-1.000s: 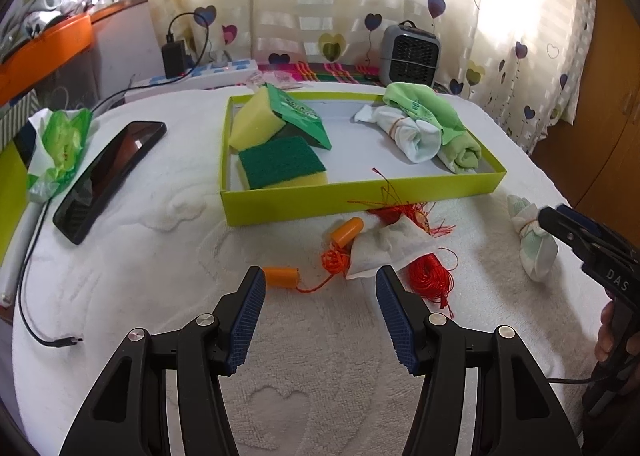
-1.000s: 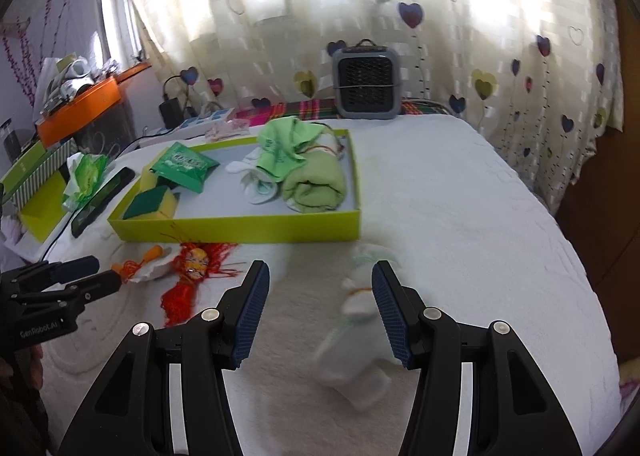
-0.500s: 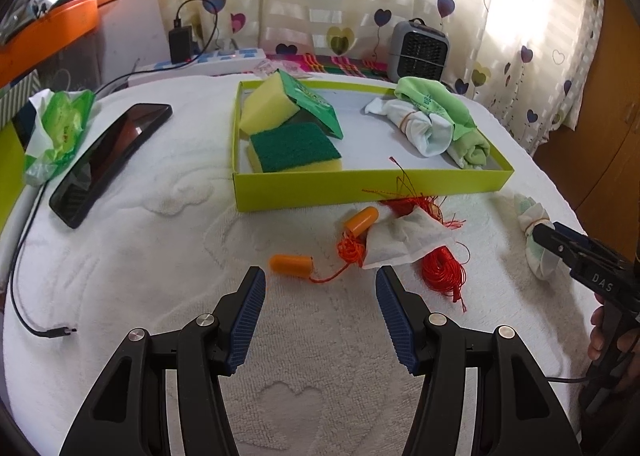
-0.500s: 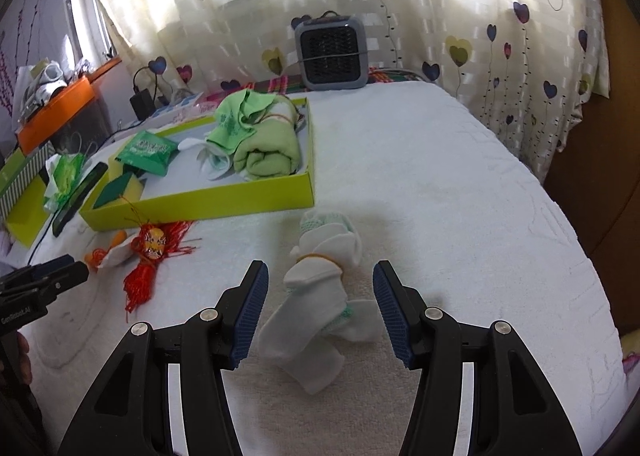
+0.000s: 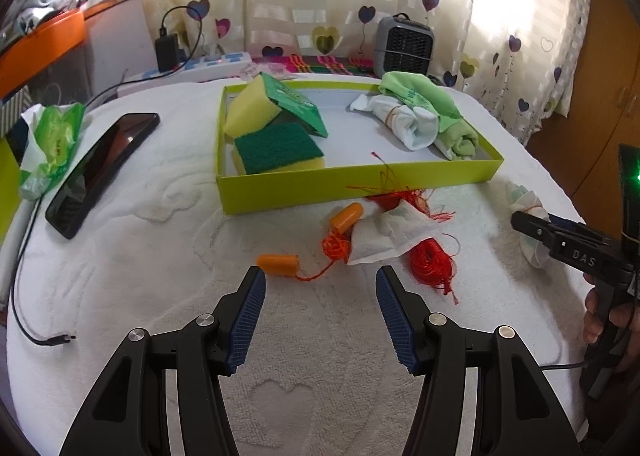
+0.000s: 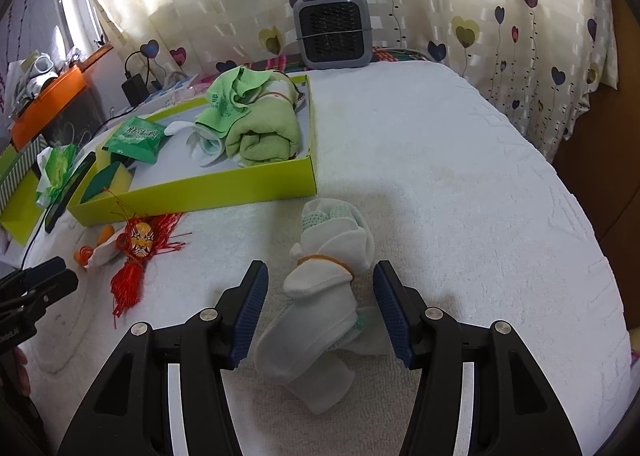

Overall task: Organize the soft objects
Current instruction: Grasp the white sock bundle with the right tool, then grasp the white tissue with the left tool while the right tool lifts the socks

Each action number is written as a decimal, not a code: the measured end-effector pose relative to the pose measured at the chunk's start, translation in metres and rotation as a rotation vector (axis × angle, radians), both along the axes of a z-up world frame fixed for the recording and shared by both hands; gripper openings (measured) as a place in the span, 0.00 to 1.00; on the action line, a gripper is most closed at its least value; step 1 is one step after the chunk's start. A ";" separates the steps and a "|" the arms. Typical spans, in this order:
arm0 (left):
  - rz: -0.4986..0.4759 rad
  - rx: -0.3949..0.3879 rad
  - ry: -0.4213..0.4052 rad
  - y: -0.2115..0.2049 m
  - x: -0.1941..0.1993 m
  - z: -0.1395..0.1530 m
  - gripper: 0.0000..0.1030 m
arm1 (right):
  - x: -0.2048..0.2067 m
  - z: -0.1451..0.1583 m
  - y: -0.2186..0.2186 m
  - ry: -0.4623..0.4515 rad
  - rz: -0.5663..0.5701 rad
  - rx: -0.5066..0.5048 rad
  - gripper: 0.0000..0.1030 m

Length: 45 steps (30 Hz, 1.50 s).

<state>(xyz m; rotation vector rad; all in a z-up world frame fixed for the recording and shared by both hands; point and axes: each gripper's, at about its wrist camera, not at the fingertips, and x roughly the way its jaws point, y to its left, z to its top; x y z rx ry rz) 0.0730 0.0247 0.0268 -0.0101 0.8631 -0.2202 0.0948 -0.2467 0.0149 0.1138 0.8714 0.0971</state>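
A white sock bundle (image 6: 324,296) tied with a rubber band lies on the white towel, between the jaws of my right gripper (image 6: 320,304). The pads (image 6: 250,312) stand apart from it on both sides, so the gripper is open. From the left wrist view the same bundle (image 5: 528,207) shows past the right gripper's tip. My left gripper (image 5: 320,316) is open and empty, just short of the orange earplugs (image 5: 278,264) on a red cord. A white sachet (image 5: 384,236) and a red tassel (image 5: 430,260) lie beside them. The lime tray (image 5: 360,179) holds sponges (image 5: 276,147), a green packet, socks and a green cloth (image 5: 424,95).
A black phone (image 5: 100,167) and a green wrapper (image 5: 52,139) lie at the left, with a cable (image 5: 24,296) along the edge. A grey fan heater (image 6: 334,29) stands behind the tray. A hand (image 5: 608,320) grips the right gripper's handle. Heart-patterned curtains close off the back.
My right gripper came forward and down over the sock bundle, which now sits between its jaws. The left gripper's view tilted slightly; the objects in front of it kept their places.
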 end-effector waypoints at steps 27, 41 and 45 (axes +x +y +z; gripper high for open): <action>-0.145 0.170 -0.083 -0.048 0.005 0.007 0.55 | 0.000 -0.002 -0.004 0.000 0.029 0.093 0.29; -0.179 0.176 -0.043 -0.058 0.024 -0.005 0.37 | 0.001 -0.003 -0.009 0.005 0.033 0.135 0.29; -0.178 0.190 -0.045 -0.059 0.025 -0.007 0.34 | 0.001 -0.004 -0.010 0.007 0.034 0.146 0.29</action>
